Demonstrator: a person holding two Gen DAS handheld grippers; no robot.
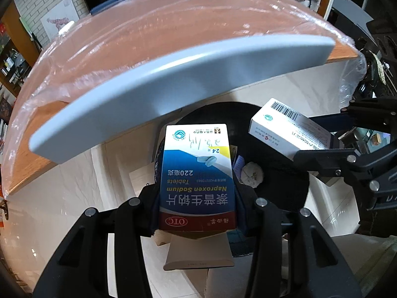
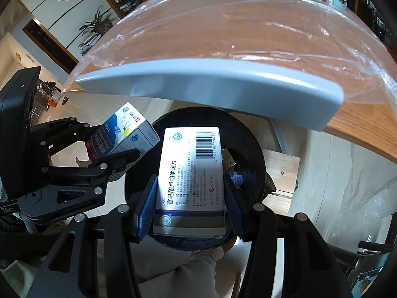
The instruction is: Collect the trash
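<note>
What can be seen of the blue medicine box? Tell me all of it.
The blue box is a slim cardboard carton, white at the far end with handwriting, blue in the middle with "Naproxen Sodium Tablets", red with "OTC" at the near end. It looks closed and undamaged. The left gripper clamps its long sides, near end between the fingers, far end pointing down over the black bin. In the right wrist view it is tilted, apart from the white box.

I see a wooden tabletop (image 1: 32, 164) under wrinkled clear plastic sheet (image 1: 153, 29), a grey curved panel (image 1: 139, 94) along its edge, pale floor tiles (image 1: 82, 198) below, and a potted plant (image 2: 95, 24) by the far wall.
</note>
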